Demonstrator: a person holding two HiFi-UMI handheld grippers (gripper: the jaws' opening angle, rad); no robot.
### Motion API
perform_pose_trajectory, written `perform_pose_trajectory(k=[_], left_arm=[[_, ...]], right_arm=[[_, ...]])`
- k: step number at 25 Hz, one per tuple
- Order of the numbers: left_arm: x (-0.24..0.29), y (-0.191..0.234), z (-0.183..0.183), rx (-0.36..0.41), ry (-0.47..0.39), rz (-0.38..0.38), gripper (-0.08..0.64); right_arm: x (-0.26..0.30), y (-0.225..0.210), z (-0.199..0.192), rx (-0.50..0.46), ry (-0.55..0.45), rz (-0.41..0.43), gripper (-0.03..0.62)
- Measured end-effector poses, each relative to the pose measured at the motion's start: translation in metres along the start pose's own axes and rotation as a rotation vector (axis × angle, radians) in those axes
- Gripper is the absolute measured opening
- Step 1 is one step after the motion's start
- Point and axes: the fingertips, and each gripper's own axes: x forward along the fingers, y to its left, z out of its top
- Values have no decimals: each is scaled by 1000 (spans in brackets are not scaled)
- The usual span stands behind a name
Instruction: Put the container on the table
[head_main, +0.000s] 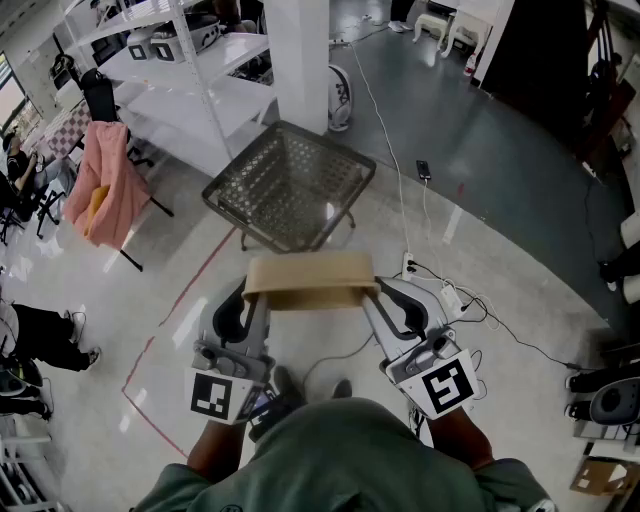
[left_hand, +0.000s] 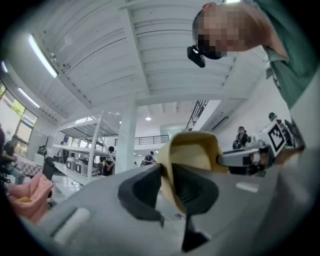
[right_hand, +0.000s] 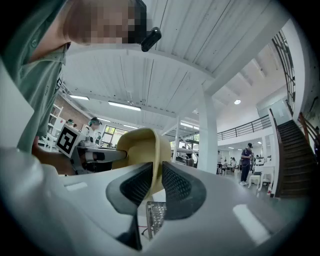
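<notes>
Gripper views catch it: left tongs (left_hand: 167, 177) and right tongs (right_hand: 156, 175) each pinch an end wall of the tan container (head_main: 310, 280). Head view adds it's aloft near the wire-mesh tabletop (head_main: 290, 185), over a glossy floor (head_main: 480, 160).

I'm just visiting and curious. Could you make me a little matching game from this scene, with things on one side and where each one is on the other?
Things:
1. tan container
2. mesh table
3. pink garment
4. white shelves

Places:
a. draped at the far left
b. on the floor just beyond the container
c. clamped at its ends by the left gripper and right gripper
d. top left, beside the white pillar

Pairs: 1-c, 2-b, 3-a, 4-d.
</notes>
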Motion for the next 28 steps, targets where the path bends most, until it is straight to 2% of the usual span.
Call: perform_pose_trajectory(k=[3, 6, 10, 14, 23, 28], left_arm=[[3, -4, -3, 9, -5, -7, 60], [6, -6, -10, 9, 25, -1, 60], [12, -4, -7, 22, -4, -1, 60], [12, -6, -13, 1, 30, 9, 58], [20, -18, -9, 15, 11, 6, 57], [22, -16, -14, 9, 15, 51, 49]], right_arm=[[-2, -4, -3, 3, -6, -3, 64], [-4, -8, -6, 5, -8, -4, 64], [-1, -13, -6, 5, -10, -3, 64], [-2, -13, -9, 9, -7, 0, 67], [-9, -23, -12, 31, -11, 17, 69], [-11, -26, -11, 30, -14, 38, 69]])
